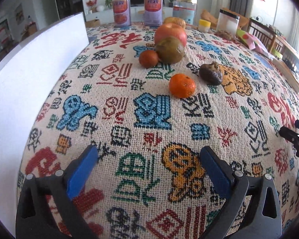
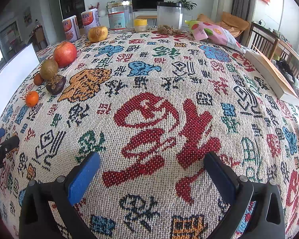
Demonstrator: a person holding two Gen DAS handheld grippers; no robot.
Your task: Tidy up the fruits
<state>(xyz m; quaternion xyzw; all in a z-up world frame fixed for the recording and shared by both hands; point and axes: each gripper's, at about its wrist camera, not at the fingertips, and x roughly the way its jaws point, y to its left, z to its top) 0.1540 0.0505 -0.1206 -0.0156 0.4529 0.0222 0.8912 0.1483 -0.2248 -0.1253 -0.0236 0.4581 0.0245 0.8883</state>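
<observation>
- Under both my tools lies the woven tablecloth (image 2: 149, 75), covered in red, blue, green and black characters; both grippers look down at it on a slant.
- To the left of my left gripper stands a white board (image 1: 35, 75), upright on its long edge, running away from me.
- Ahead of my left gripper (image 1: 149, 163), the fruits form a loose row whose long axis runs away from the tool. Farthest is a yellowish wrinkled fruit (image 1: 174, 22); then the red apple (image 1: 170, 34); then a green-brown round fruit (image 1: 170, 49) right in front of the apple, whether touching I cannot tell.
- Just left of that green-brown one sits a small dark-red fruit (image 1: 149, 58), close against it.
- Nearer and to the right lies a dark shrivelled fruit (image 1: 211, 73), its stem end pointing up and away from me.
- Closest to the left tool is the tangerine (image 1: 182, 85), standing apart from the others, dimpled end facing up and to the right.
- My left gripper's blue pads (image 1: 80, 171) stand wide apart with only cloth between them.
- My right gripper (image 2: 152, 169) is likewise spread wide over a big red character, gripping nothing; all the fruit lies well off to its upper left.
</observation>
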